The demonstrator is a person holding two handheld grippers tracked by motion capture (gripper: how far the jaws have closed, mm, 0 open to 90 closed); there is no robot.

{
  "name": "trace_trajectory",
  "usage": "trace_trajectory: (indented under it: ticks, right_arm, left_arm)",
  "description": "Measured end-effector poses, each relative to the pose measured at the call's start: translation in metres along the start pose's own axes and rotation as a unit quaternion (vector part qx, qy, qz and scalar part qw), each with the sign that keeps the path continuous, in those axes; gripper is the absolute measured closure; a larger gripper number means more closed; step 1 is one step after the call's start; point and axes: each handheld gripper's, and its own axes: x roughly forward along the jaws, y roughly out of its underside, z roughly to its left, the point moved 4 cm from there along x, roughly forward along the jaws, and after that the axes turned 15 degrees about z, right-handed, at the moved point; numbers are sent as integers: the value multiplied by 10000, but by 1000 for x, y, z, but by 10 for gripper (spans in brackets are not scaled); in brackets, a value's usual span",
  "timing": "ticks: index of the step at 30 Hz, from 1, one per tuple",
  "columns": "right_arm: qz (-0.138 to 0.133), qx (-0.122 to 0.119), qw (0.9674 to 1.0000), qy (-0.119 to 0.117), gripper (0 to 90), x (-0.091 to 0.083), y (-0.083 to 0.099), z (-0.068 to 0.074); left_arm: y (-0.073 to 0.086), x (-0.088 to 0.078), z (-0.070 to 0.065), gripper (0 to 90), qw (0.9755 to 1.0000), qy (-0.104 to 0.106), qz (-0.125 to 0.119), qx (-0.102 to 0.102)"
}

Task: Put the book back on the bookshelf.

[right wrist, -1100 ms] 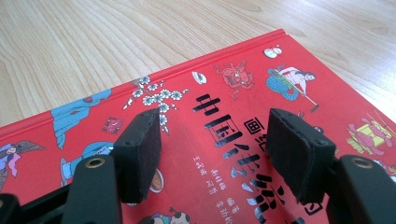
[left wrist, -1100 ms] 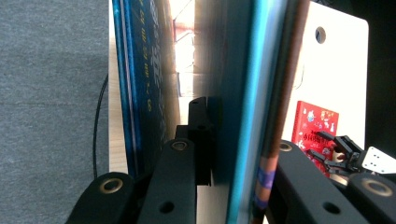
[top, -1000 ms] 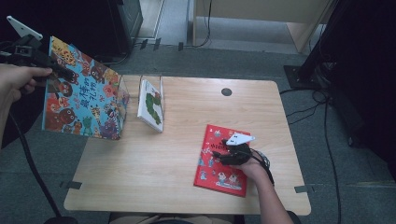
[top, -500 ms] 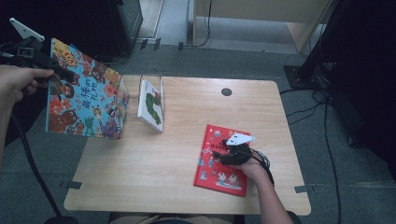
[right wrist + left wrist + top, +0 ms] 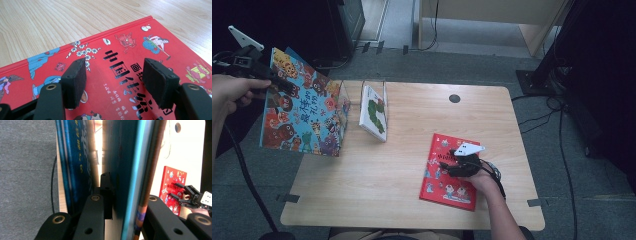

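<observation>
We see the left gripper (image 5: pixel 279 84) up at the far left of the high view, beyond the table's left edge, with its jaws clamped on the upper edge of the big blue picture book (image 5: pixel 304 112). The book hangs upright from that grip, its lower corner down by the left edge of the wooden table (image 5: pixel 377 190), just beside a clear book stand (image 5: pixel 362 87). In the left gripper view the book (image 5: pixel 125 170) runs edge-on between the two black jaws, both pressed against its covers.

The blue book's cover is crowded with cartoon animal faces in red, brown and orange, with large characters down its middle; its spine side looks dark blue from the left gripper view.

The right gripper (image 5: pixel 452 160) rests over the red book (image 5: pixel 444 182), which lies flat on the table's near right part — well apart from the blue one. In the right gripper view its jaws stand apart with nothing between them, the pads (image 5: pixel 75 80) poised just over the red cover (image 5: pixel 120 65); we cannot tell whether the tips touch it. That cover carries black characters, white blossoms and small figures in blue and red.

Between the two books, a smaller white book with a green figure (image 5: pixel 374 112) leans upright in the stand — near the blue book's right edge.
</observation>
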Motion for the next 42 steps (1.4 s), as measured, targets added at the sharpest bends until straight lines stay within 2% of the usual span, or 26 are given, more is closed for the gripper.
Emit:
trace_trajectory:
  ticks: [9,12,15,19,21,24,31,32,34,35,37,42]
  right_arm:
    - [-3,-1,10000,-1,360,0,0,0]
    - [-5,-3,10000,0,361,0,0,0]
    - [-7,-6,10000,0,361,0,0,0]
    - [-11,-9,10000,-2,361,0,0,0]
    - [-12,-9,10000,-2,362,0,0,0]
    - [-11,-12,10000,-3,362,0,0,0]
    - [-11,-12,10000,0,362,0,0,0]
    - [-11,-11,10000,1,362,0,0,0]
    - [-9,-11,10000,0,362,0,0,0]
    - [-11,-8,10000,-1,362,0,0,0]
    - [-15,-8,10000,-1,362,0,0,0]
    - [-22,-14,10000,2,362,0,1,0]
  left_arm:
    - [-1,9,0,786,9999,-34,117,3]
    - [-2,11,-1,781,9997,-137,182,39]
    - [-4,10,-2,766,10000,-52,74,-37]
    - [-5,10,-2,756,9999,-78,49,-42]
    - [-5,7,-2,747,10000,27,-24,-45]
    - [-4,-3,-2,758,9992,269,-275,-52]
    - [0,-12,5,732,9989,218,-397,-139]
    - [1,-13,5,731,9990,229,-379,-103]
    - [2,-16,1,737,9977,521,-428,3]
    - [1,-18,-1,737,9975,538,-444,73]
    - [1,-21,-5,735,9983,379,-426,121]
    - [0,-21,-13,725,9983,368,-403,205]
